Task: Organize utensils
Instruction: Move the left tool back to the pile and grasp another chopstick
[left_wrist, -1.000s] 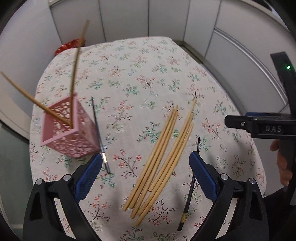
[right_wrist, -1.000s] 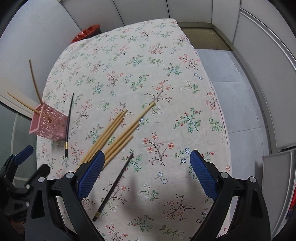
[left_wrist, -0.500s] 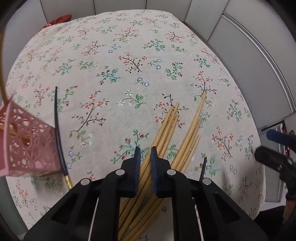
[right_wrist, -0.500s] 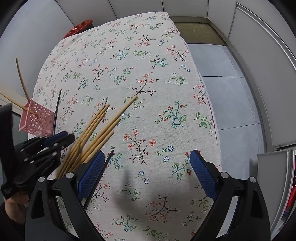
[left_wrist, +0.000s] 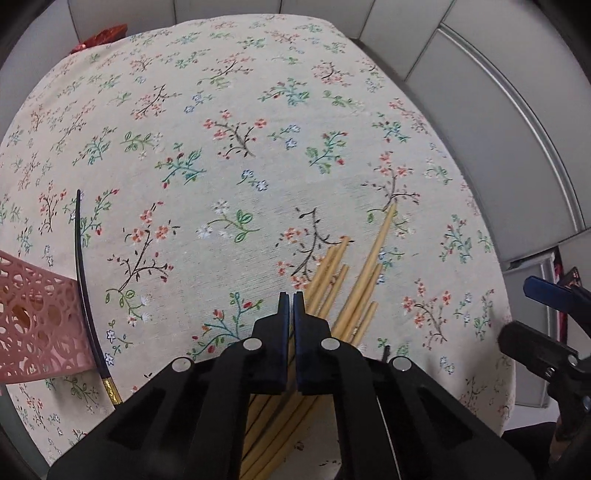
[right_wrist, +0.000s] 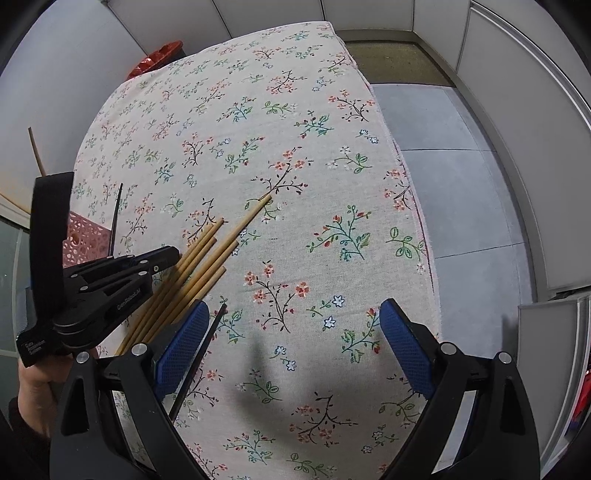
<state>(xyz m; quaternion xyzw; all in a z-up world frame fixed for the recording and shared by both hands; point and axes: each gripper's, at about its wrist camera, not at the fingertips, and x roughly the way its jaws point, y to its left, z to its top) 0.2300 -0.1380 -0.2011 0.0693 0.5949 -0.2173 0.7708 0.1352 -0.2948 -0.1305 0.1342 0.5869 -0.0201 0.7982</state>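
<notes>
Several bamboo chopsticks (left_wrist: 364, 273) (right_wrist: 218, 254) lie in a loose bundle on the floral tablecloth. My left gripper (left_wrist: 289, 299) (right_wrist: 173, 254) points steeply down on the bundle's left side. Its jaws are closing to a hairline slit, and a strip of bamboo shows between the pads. A pink lattice holder (left_wrist: 37, 321) (right_wrist: 85, 236) stands to the left with a bamboo stick (right_wrist: 35, 151) rising from it. One black chopstick (left_wrist: 83, 280) (right_wrist: 116, 218) lies against the holder. Another black chopstick (right_wrist: 199, 354) lies beside the left finger of my right gripper (right_wrist: 291, 347), which hangs open over bare cloth.
A red object (left_wrist: 99, 37) (right_wrist: 159, 59) sits beyond the table's far left corner. The cloth's right edge (right_wrist: 417, 221) drops to a grey floor, with wall panels behind. A person's hand (right_wrist: 33, 384) holds the left gripper's handle.
My left gripper came down from above the table onto the bamboo bundle and went from wide open to shut. The right gripper stayed nearly still and open.
</notes>
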